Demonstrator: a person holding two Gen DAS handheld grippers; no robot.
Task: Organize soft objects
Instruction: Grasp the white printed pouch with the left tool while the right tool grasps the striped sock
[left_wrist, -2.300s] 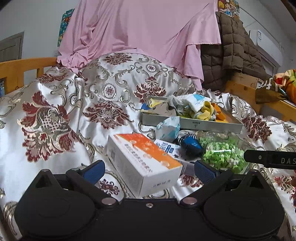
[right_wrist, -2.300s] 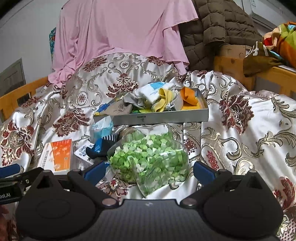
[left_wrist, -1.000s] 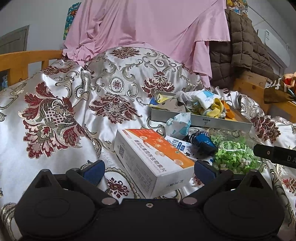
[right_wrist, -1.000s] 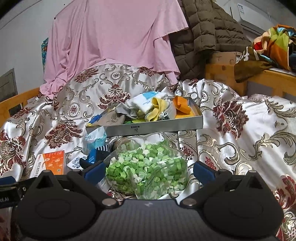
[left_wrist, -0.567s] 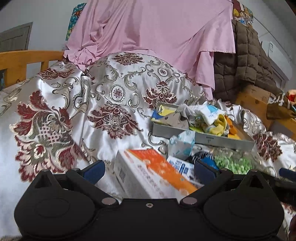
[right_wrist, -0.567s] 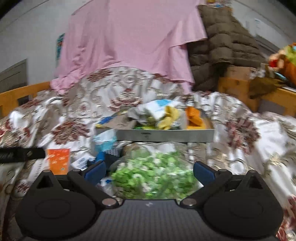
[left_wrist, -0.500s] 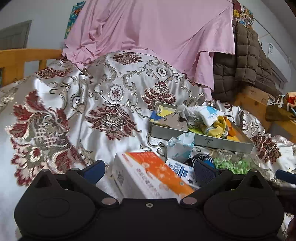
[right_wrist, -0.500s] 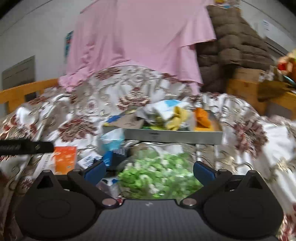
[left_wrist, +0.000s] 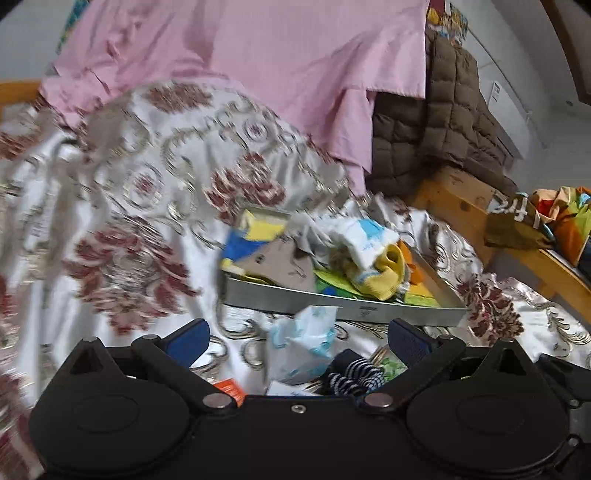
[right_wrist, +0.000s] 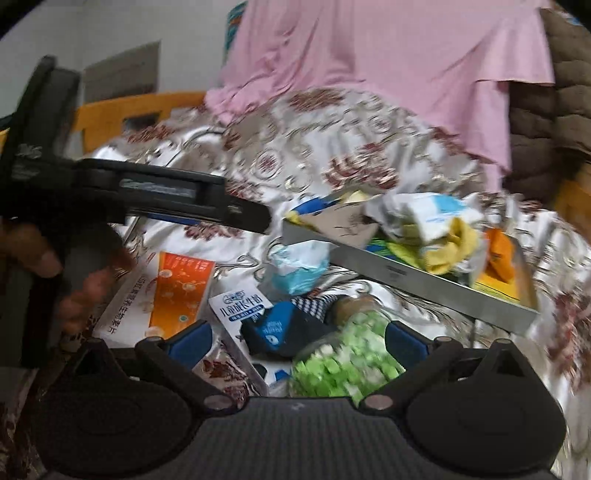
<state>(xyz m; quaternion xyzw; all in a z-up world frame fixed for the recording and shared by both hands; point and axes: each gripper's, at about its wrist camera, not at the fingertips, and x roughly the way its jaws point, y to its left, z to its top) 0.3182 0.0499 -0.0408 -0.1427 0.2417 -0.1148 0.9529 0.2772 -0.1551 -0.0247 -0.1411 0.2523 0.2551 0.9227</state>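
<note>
Both hand-held grippers (left_wrist: 295, 338) (right_wrist: 293, 338) wide, empty; metal tray (left_wrist: 343, 308) heaped with crumpled cloths (left_wrist: 369, 243) (yellow, white, orange).

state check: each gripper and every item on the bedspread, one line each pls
left gripper: open, empty, above the pile.
right gripper: open, empty.
metal tray: heaped with cloths and paper.
tissue pack: crumpled, in front of the tray.
dark sock: bunched, lying on the milk carton.
milk carton: lying flat.
orange box: lying flat, closed.
bag of green pieces: lying by the sock.
</note>
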